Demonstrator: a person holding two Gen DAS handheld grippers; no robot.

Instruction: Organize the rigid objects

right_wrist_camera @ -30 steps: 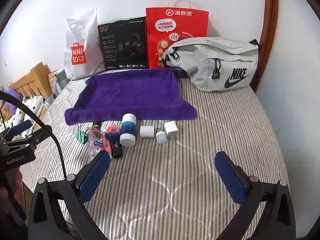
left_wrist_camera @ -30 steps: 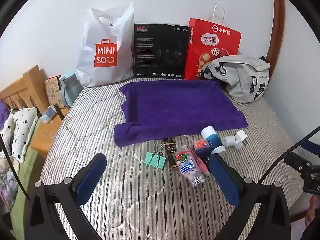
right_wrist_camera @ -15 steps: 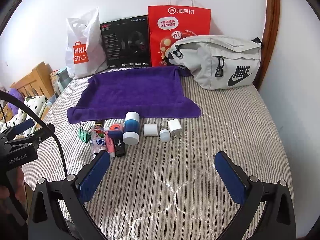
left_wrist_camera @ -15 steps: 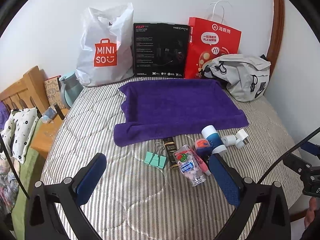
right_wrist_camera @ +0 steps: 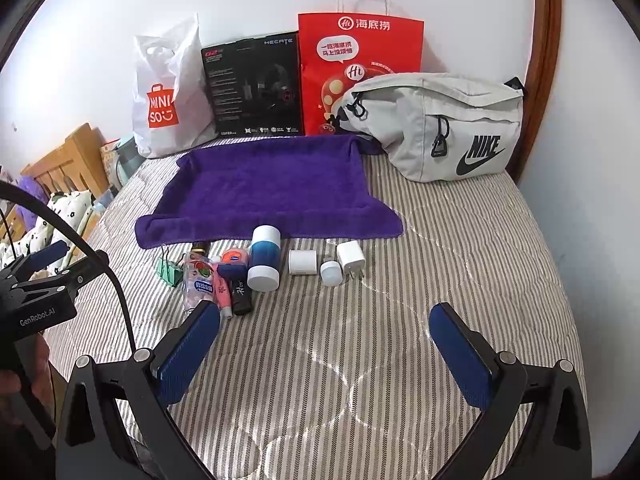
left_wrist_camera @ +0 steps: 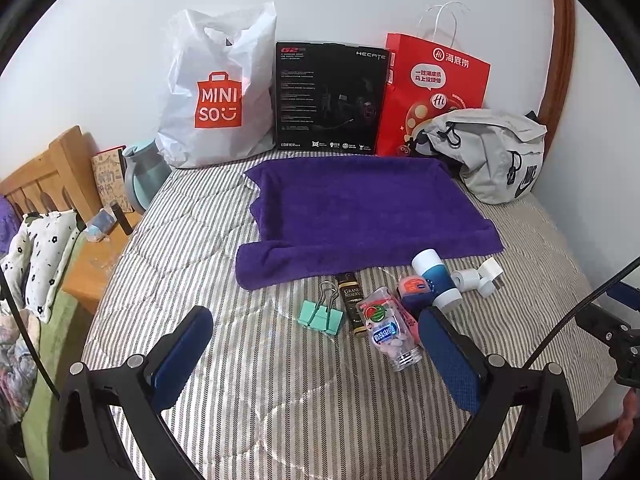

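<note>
Now we hold both tongs wide and empty above the striped bed [right_wrist_camera: 460, 248]: left gripper [left_wrist_camera: 316, 352], right gripper [right_wrist_camera: 320, 344]. Just in front of the purple towel [right_wrist_camera: 272, 188] lies a row: mint binder clip [left_wrist_camera: 320, 316], dark "Grand Reserve" tube [left_wrist_camera: 352, 300], clear candy bottle [left_wrist_camera: 388, 332], blue-and-white cylinder [right_wrist_camera: 263, 258], white charger plug [right_wrist_camera: 351, 258]. Behind the towel stand a white "MINISO" bag [left_wrist_camera: 218, 92], black "HECATE" box [left_wrist_camera: 330, 96] and grey "NIKE" pouch [right_wrist_camera: 444, 124].
</note>
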